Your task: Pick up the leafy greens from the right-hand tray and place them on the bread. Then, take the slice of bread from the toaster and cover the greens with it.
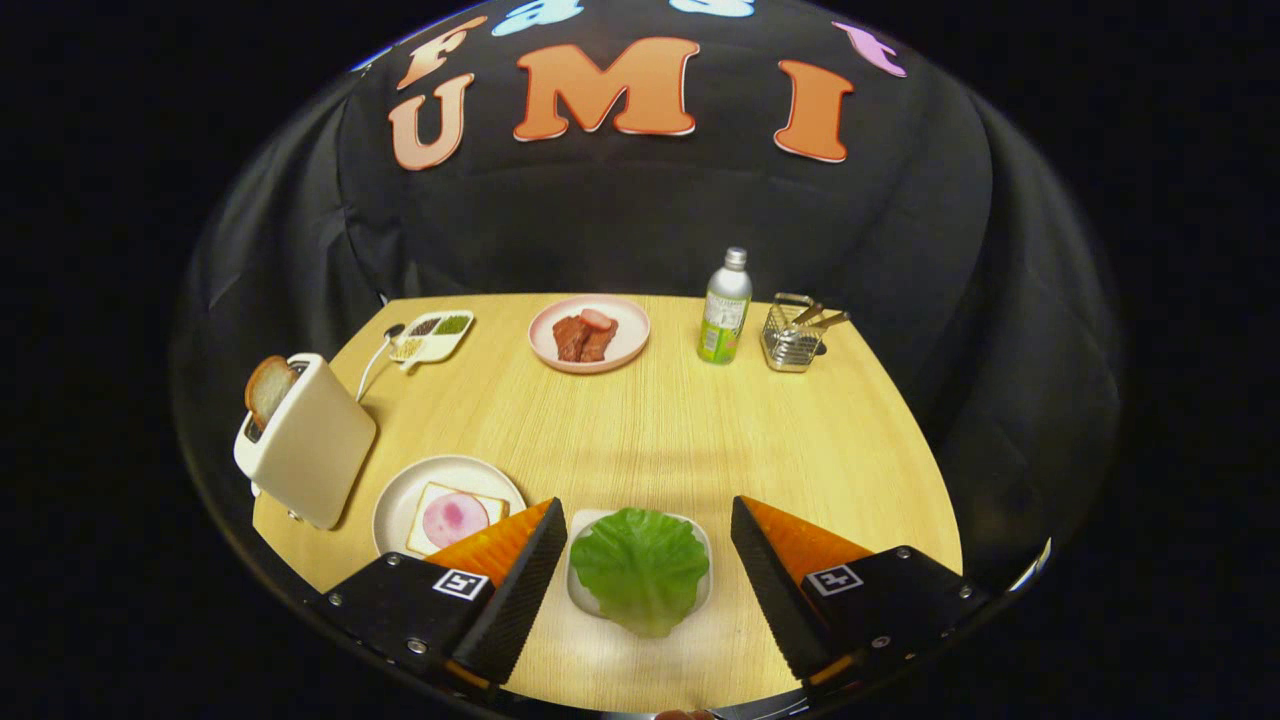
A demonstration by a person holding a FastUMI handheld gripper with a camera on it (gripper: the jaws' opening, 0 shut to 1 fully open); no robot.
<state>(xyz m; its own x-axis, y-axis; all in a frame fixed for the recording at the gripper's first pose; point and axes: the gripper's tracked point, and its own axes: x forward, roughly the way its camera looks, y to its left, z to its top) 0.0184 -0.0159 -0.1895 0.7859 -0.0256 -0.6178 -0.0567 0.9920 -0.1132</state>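
A green lettuce leaf (640, 566) lies on a small white tray (583, 590) directly between my two fingers. My gripper (648, 520) is open, its orange-and-black fingers (520, 575) standing on either side of the tray without touching the leaf. Left of the left finger, a white plate (400, 505) holds a slice of bread (432, 500) with a pink round of ham (455, 520) on top. Further left stands a cream toaster (310, 445) with a browned bread slice (267, 388) sticking up out of its slot.
At the far side of the wooden table (650, 430) are a pink plate of meat (589, 335), a green bottle (725, 307), a wire basket with utensils (795, 335) and a small divided condiment dish (432, 335). The toaster's cord (372, 365) trails beside that dish.
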